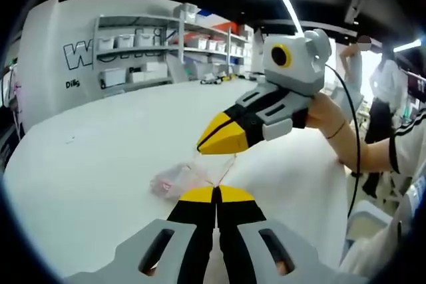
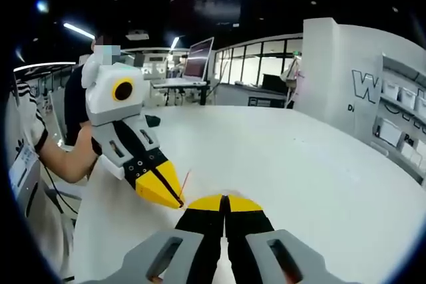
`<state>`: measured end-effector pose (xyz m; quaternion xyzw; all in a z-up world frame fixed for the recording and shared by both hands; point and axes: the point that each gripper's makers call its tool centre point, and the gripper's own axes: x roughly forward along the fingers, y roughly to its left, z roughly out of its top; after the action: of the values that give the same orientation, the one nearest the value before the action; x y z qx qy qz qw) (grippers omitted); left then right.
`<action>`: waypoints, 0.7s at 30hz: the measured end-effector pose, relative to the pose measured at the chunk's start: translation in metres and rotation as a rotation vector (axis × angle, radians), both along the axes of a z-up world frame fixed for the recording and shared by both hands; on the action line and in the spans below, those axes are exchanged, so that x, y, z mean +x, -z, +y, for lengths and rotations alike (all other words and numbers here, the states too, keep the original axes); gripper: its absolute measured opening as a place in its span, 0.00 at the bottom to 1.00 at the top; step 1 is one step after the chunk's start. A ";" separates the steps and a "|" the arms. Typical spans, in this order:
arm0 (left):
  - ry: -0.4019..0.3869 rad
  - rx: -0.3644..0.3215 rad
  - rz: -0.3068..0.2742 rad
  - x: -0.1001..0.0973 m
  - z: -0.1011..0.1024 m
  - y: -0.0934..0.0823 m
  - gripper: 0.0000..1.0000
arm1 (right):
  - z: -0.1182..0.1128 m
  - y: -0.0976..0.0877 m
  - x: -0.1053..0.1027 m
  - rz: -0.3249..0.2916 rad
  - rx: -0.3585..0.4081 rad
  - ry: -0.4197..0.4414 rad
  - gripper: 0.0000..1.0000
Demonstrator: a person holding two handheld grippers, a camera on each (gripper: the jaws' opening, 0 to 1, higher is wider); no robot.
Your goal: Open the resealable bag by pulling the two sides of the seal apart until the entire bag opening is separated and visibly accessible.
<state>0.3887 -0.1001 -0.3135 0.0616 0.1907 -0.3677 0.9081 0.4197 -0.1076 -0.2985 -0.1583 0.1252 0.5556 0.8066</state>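
In the left gripper view, the left gripper [image 1: 215,194] is seen with its yellow-tipped jaws pressed together on a thin edge of the resealable bag [image 1: 178,179], whose red seal line runs up from the tips. The right gripper [image 1: 208,144] enters from the right, jaws likewise closed — its tip is met by the same red strip of the bag. The clear, crumpled body of the bag hangs or lies just left of the jaws, over the white table [image 1: 100,157]; whether it rests on the surface cannot be told. A hand [image 1: 326,114] is seen behind the right gripper.

In the right gripper view, the right gripper [image 2: 225,202] is closed, and the left gripper [image 2: 174,199] — also closed — sits just beside it, a thin red line [image 2: 184,181] rising between them. Shelves with bins [image 1: 156,48] are seen beyond the table.
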 end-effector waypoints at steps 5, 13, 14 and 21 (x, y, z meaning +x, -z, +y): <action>0.002 0.021 -0.005 0.000 0.001 0.000 0.00 | 0.002 0.001 0.003 0.001 -0.013 0.004 0.00; 0.002 0.039 -0.001 0.002 0.002 0.004 0.00 | 0.001 0.007 0.006 0.009 -0.033 0.010 0.00; 0.002 0.039 -0.004 0.003 0.001 0.003 0.00 | 0.000 0.006 0.006 0.006 -0.030 0.012 0.00; 0.003 0.044 -0.008 0.003 0.001 0.004 0.01 | -0.001 0.003 0.010 -0.009 -0.021 0.027 0.00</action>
<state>0.3915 -0.0992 -0.3172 0.0834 0.1949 -0.3645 0.9067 0.4293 -0.1090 -0.3019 -0.1675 0.1296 0.5425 0.8130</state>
